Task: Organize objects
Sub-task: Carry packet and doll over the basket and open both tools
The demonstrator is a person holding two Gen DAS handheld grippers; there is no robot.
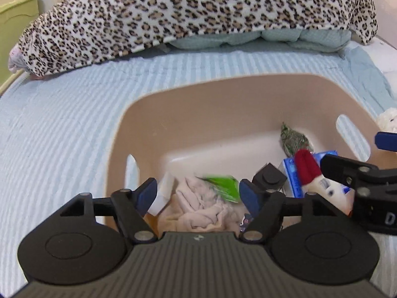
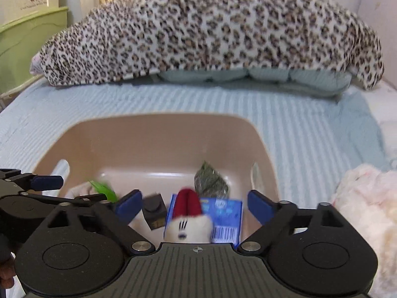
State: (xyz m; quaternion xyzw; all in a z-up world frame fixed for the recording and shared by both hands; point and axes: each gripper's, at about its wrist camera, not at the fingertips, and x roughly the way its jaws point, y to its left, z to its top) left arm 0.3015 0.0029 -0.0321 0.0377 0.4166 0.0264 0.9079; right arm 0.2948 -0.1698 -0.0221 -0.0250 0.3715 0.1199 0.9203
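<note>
The left hand-held gripper [image 1: 198, 193] is held level and points forward, with its two blue-padded fingers [image 1: 148, 193] spread apart and nothing between them. The right hand-held gripper [image 2: 194, 207] is also level, and its blue fingers [image 2: 258, 206] stand wide apart, gripping nothing. The two are side by side and close: in the left wrist view the right one comes in at the right edge, and in the right wrist view the left one comes in at the left edge.
</note>
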